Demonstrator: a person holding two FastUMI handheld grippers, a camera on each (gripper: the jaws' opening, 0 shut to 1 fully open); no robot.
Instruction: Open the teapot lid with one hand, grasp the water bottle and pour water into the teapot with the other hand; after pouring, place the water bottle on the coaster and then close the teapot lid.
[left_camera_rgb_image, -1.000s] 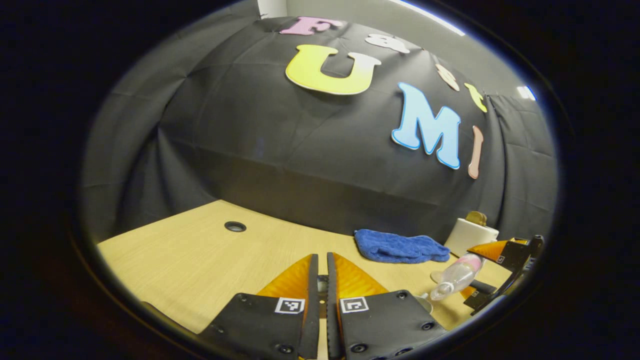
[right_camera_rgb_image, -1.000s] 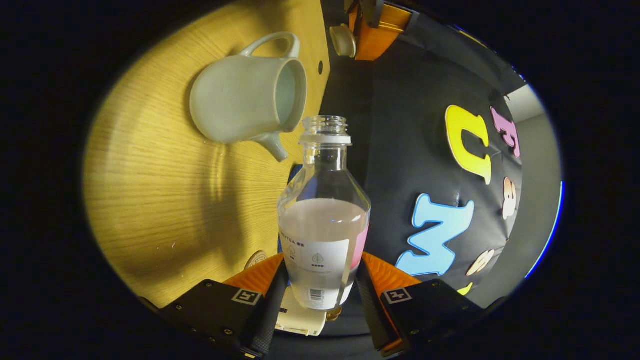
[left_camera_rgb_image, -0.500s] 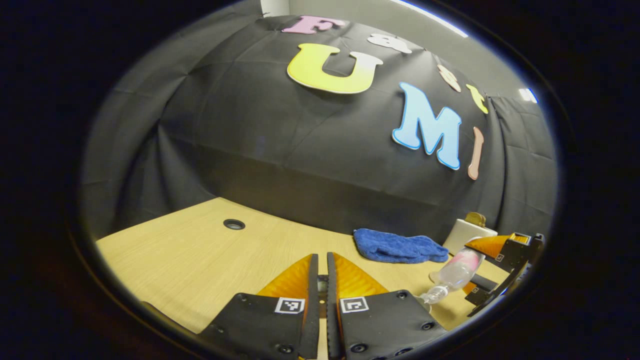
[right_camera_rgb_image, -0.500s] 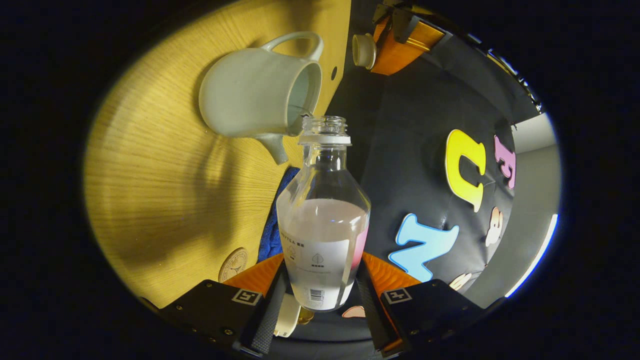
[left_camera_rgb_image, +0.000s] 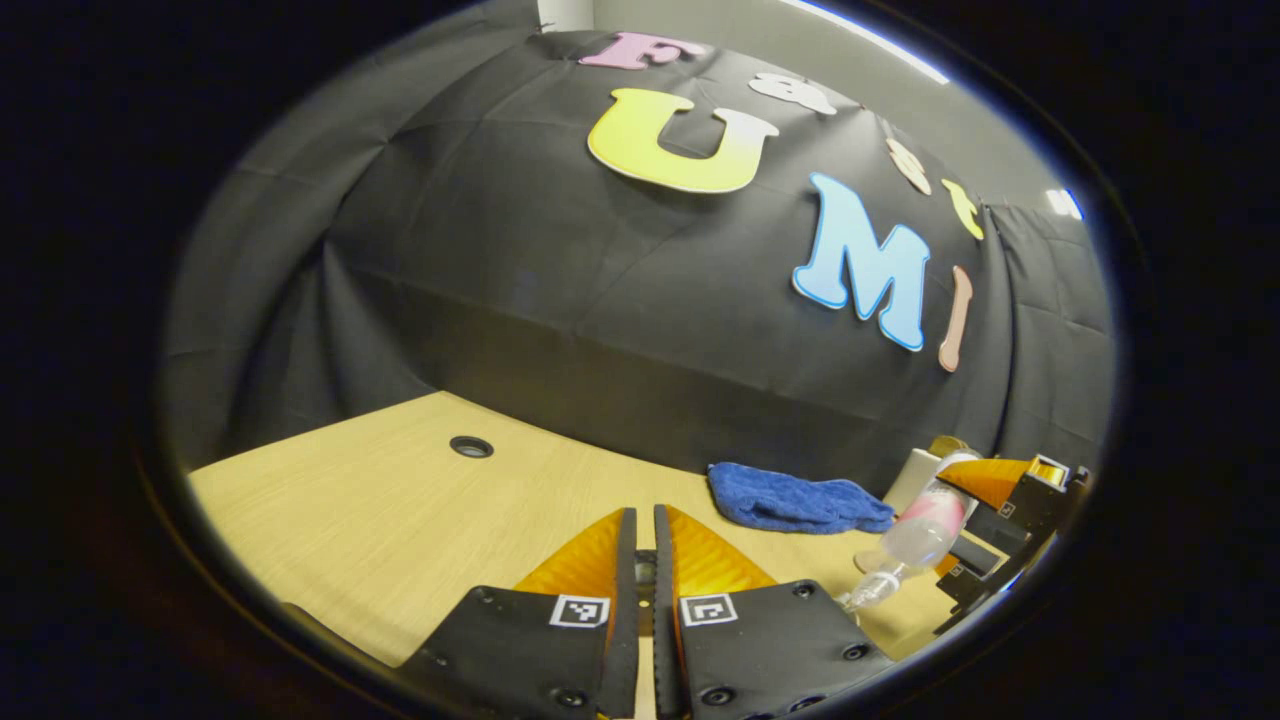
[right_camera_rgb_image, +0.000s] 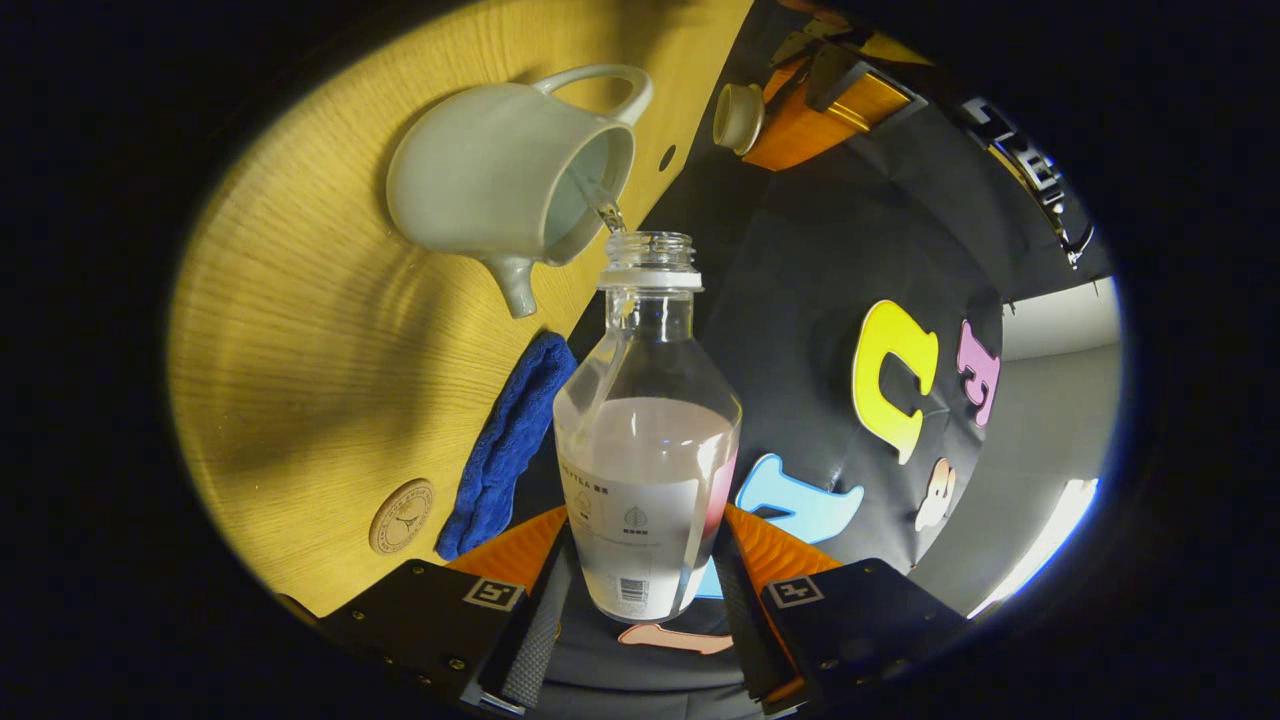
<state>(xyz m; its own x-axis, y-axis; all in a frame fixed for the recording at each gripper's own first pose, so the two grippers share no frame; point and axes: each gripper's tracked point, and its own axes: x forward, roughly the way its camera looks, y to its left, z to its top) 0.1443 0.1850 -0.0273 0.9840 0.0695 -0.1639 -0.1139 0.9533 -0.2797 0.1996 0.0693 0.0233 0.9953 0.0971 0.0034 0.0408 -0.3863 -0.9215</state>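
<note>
My right gripper (right_camera_rgb_image: 640, 560) is shut on the clear water bottle (right_camera_rgb_image: 648, 440), which is about half full and has no cap. The bottle is tipped over, and a thin stream of water runs from its mouth into the open top of the pale teapot (right_camera_rgb_image: 490, 190) on the wooden table (right_camera_rgb_image: 300, 380). My left gripper (right_camera_rgb_image: 757, 115) holds the small teapot lid (right_camera_rgb_image: 738, 113) up and beside the pot. In the left gripper view my left gripper (left_camera_rgb_image: 645, 545) is almost fully closed, with the tilted bottle (left_camera_rgb_image: 915, 540) and right gripper (left_camera_rgb_image: 960, 530) at the right edge. A round coaster (right_camera_rgb_image: 402, 516) lies on the table.
A blue cloth (right_camera_rgb_image: 505, 445) lies between the teapot and the coaster, near the booth wall; it also shows as the blue cloth (left_camera_rgb_image: 795, 500) in the left gripper view. A white box (left_camera_rgb_image: 905, 475) stands behind the bottle. A cable hole (left_camera_rgb_image: 470, 446) sits in the tabletop.
The right gripper has rolled the bottle further over and brought its mouth to the teapot's opening; water now streams in. The left gripper has hardly moved.
</note>
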